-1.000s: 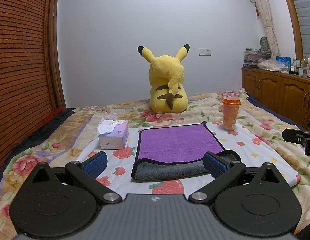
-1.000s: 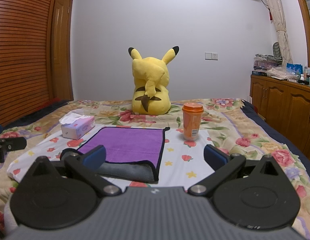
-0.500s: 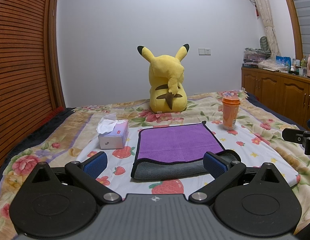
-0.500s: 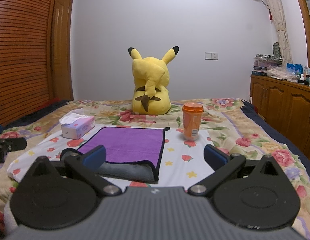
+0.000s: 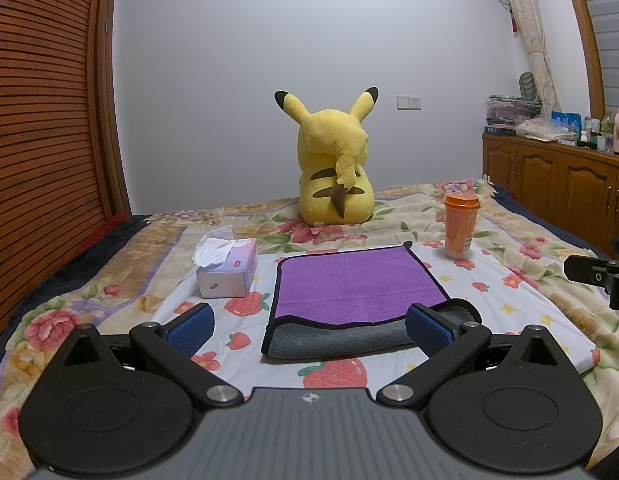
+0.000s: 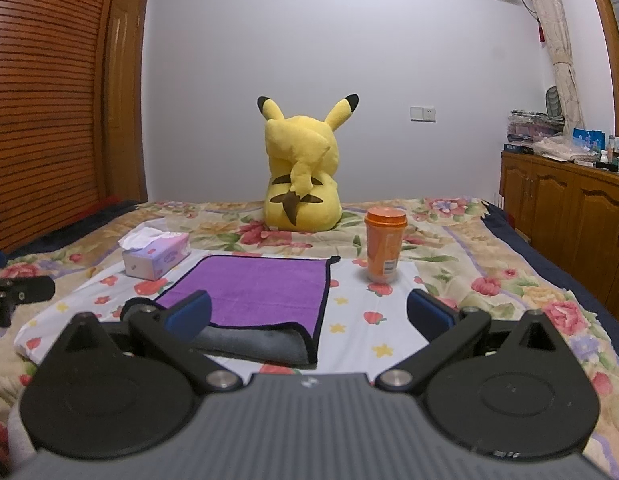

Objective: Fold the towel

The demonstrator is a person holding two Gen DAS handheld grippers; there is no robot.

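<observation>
A: What does the soft purple towel with the grey underside and black edge [image 5: 355,286] look like?

B: It is folded over once. The purple side is on top and the grey side peeks out at the near edge. It lies flat on the white bed sheet with red strawberries [image 5: 505,292].

A: Where is it next to the grippers?

B: The left black gripper with blue pads [image 5: 309,326] has its fingers spread wide with nothing in them. The towel lies just past them, and its near right corner sits behind the right pad. The right black gripper with blue pads [image 6: 309,314] is spread wide and bare too. The towel lies toward its left side, behind the left pad.

A: How many things are there?

B: From left to right: one white and lilac tissue box [image 5: 228,270], one towel, one yellow plush toy with black-tipped ears [image 5: 333,172], and one orange cup with a lid [image 5: 460,225]. Two grippers.
</observation>
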